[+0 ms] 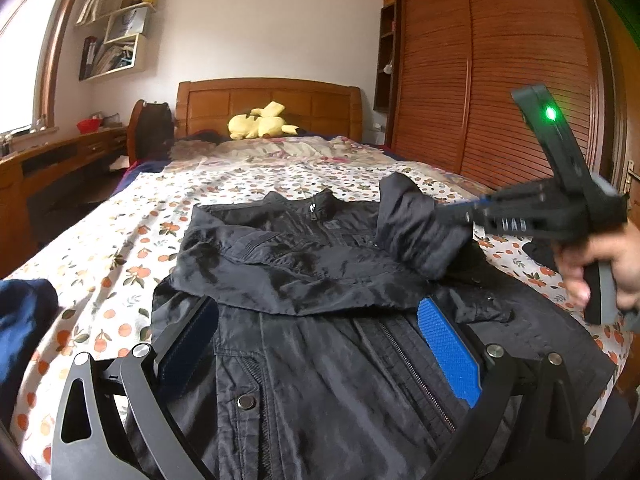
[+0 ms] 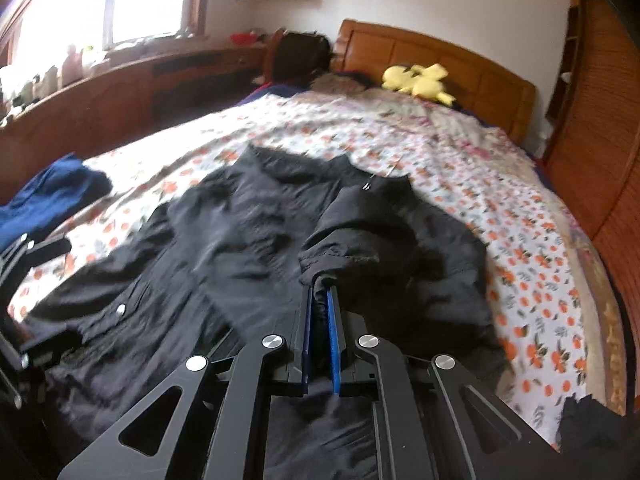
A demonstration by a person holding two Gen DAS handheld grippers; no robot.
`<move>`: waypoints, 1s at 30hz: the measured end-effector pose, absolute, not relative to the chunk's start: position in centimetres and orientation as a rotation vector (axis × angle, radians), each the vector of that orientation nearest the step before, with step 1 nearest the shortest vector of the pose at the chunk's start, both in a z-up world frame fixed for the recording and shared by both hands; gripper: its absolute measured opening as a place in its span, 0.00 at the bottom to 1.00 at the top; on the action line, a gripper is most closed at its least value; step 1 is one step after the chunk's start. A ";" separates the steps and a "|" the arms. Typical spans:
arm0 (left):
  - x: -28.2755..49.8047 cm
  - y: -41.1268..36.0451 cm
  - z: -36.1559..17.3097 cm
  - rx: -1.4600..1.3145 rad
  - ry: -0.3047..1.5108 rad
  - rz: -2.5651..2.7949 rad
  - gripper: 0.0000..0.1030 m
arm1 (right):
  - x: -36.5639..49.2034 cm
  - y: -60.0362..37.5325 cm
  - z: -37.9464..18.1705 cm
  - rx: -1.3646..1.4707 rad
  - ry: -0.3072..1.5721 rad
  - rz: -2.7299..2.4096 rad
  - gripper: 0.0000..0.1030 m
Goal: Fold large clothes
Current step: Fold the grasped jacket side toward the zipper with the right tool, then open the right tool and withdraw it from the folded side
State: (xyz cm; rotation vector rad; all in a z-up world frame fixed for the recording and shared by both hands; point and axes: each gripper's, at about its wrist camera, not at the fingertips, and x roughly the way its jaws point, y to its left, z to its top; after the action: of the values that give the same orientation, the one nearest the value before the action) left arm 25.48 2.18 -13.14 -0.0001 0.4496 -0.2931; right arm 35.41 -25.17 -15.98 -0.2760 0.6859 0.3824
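Right gripper [image 2: 322,292] fingers clenched on jacket [image 1: 304,344] sleeve [image 1: 416,228]; left gripper [image 1: 316,344] released; thin pinch may slip, sleeve flopping unfolded.

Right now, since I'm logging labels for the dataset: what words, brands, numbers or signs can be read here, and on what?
No text reads for certain.
Right claw, on its body: pale marks, blurred, unreadable.
Black jacket, small patch beside the zip near the collar: too small to read.
Wall shelves, books and papers: too small to read.
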 end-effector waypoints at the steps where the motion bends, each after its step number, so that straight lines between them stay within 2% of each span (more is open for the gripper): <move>1: 25.4 2.3 -13.2 -0.001 0.452 -0.292 0.97 | 35.2 -25.1 -16.4 -0.273 0.700 0.388 0.09; 3: 25.2 2.5 -13.3 0.000 0.453 -0.290 0.97 | 34.7 -25.0 -17.2 -0.265 0.718 0.386 0.13; 7: 24.8 2.7 -13.4 0.003 0.455 -0.290 0.97 | 33.4 -25.1 -17.5 -0.239 0.714 0.384 0.30; 26: 24.3 -1.8 -14.6 0.047 0.485 -0.318 0.97 | 28.5 -31.6 -19.1 -0.154 0.707 0.309 0.34; 30: 24.4 -3.1 -14.8 0.069 0.494 -0.324 0.97 | 27.7 -33.1 -19.4 -0.139 0.693 0.299 0.40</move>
State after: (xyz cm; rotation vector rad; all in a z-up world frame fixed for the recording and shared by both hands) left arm 24.40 -3.08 -14.79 0.0686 0.4942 -0.3242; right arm 27.66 -33.15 -19.42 -0.1392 0.6927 0.2990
